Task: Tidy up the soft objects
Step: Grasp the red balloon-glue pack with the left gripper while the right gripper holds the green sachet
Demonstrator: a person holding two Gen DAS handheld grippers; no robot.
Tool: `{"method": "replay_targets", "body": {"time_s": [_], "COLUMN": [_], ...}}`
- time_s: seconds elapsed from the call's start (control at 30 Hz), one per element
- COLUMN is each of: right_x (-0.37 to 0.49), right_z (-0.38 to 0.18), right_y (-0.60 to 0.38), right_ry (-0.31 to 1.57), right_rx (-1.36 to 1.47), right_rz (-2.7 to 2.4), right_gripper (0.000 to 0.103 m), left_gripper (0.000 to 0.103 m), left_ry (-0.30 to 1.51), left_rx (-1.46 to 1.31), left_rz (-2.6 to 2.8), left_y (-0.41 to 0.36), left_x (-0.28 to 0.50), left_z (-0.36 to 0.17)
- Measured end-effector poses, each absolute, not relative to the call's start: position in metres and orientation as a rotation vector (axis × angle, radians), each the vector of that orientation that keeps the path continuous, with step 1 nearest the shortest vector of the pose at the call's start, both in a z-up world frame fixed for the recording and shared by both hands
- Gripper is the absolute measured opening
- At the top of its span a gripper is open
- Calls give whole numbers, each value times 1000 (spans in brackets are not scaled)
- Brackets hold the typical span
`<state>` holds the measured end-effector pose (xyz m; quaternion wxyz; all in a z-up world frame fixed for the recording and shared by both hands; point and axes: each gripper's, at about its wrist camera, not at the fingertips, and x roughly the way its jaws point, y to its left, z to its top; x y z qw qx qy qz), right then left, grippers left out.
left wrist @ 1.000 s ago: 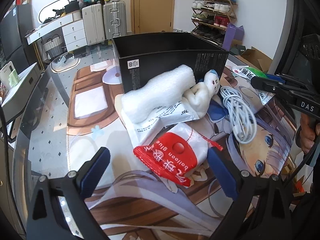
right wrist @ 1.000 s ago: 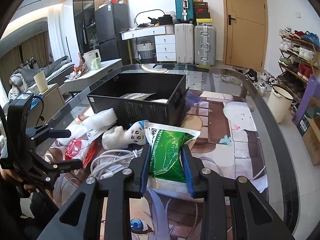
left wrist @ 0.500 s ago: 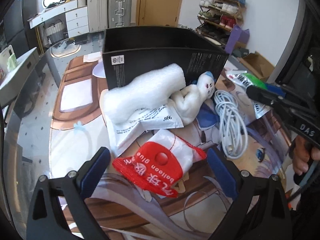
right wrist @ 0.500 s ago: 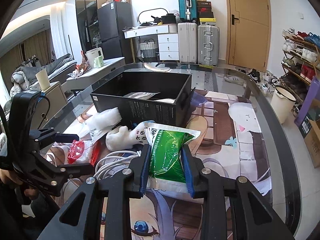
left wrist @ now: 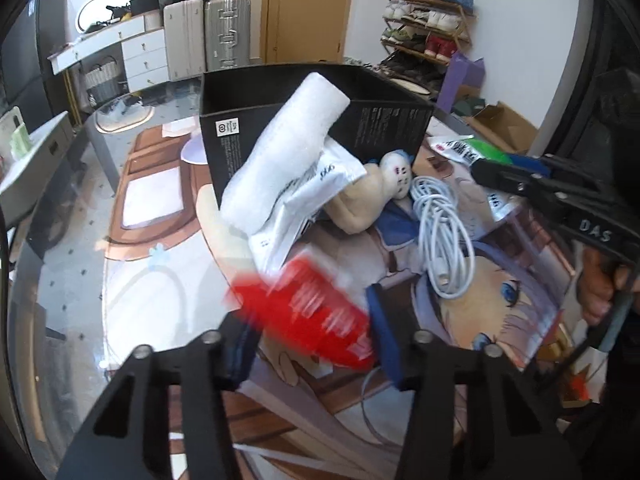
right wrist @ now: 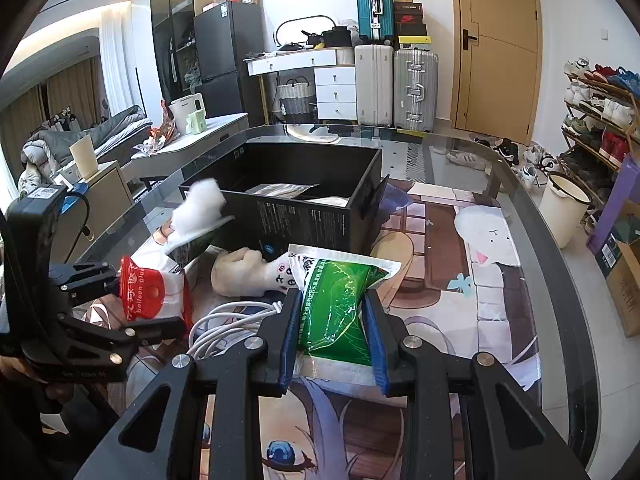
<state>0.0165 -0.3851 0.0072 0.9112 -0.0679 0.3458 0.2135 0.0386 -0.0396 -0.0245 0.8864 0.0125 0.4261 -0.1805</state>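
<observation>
Beyond the glass counter (right wrist: 516, 216), with its printed cartoon mat (right wrist: 460, 292), stood a tan wooden door (right wrist: 496, 48). Left of the door, two silver suitcases (right wrist: 394, 86) stood side by side with a teal suitcase (right wrist: 374, 10) on top. Further left of the door were a white drawer unit (right wrist: 334, 88) and a dark fridge (right wrist: 228, 60). Right of the door, a shoe rack (right wrist: 596, 116) held many shoes, and a white bin (right wrist: 566, 214) stood near it.
</observation>
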Motion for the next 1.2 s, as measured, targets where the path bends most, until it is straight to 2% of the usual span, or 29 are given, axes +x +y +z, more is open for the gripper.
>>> {"method": "replay_targets", "body": {"time_s": [0.03, 0.23, 0.3, 1.0, 1.2], "right_x": [16, 16, 15, 10, 10], "right_z": [7, 7, 8, 10, 10], "right_y": [-385, -384, -384, -379, -378], "right_ry": [713, 712, 711, 691, 689], "right_rx": [-141, -142, -142, -138, -139], "right_rz": [441, 442, 442, 468, 474], "right_gripper": [30, 30, 30, 30, 30], "left_gripper": [32, 26, 21, 19, 19], "left_ry": [886, 857, 843, 719, 740], "left_rx": [20, -15, -22, -38, -42], "left_rz": [-388, -458, -472, -480, -466], "left_y": [-38, -31, -31, -15, -16], "left_x": [38, 29, 26, 15, 20], "left_z": [-24, -16, -11, 6, -2]}}
